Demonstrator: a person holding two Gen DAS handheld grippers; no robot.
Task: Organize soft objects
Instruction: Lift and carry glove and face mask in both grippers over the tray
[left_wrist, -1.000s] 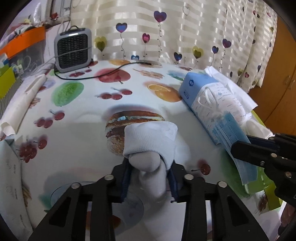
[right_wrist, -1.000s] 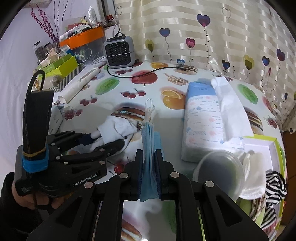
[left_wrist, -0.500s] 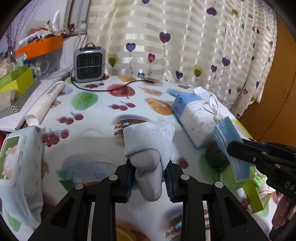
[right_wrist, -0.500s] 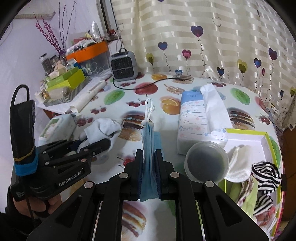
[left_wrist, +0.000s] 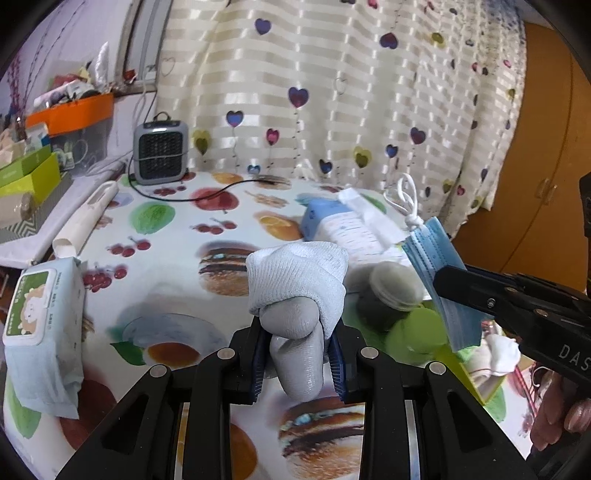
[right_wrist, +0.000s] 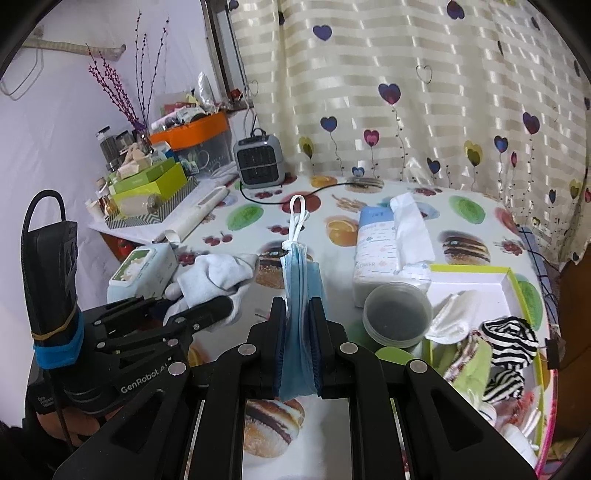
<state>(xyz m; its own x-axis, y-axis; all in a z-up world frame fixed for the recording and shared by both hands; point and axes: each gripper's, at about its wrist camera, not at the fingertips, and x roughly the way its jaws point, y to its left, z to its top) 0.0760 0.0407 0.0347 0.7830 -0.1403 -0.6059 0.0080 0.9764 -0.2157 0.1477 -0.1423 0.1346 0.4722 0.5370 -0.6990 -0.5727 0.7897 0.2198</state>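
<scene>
A fruit-and-burger print table (left_wrist: 177, 266) stands before a heart curtain (left_wrist: 332, 92). The left gripper (left_wrist: 297, 360) clamps a rolled grey sock (left_wrist: 295, 295); the right gripper (right_wrist: 299, 332) pinches a folded blue mask (right_wrist: 301, 295).

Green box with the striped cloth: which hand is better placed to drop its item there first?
Probably the right. The right gripper, shut on the blue mask, is beside the green box. The left gripper with the rolled socks is farther left.
</scene>
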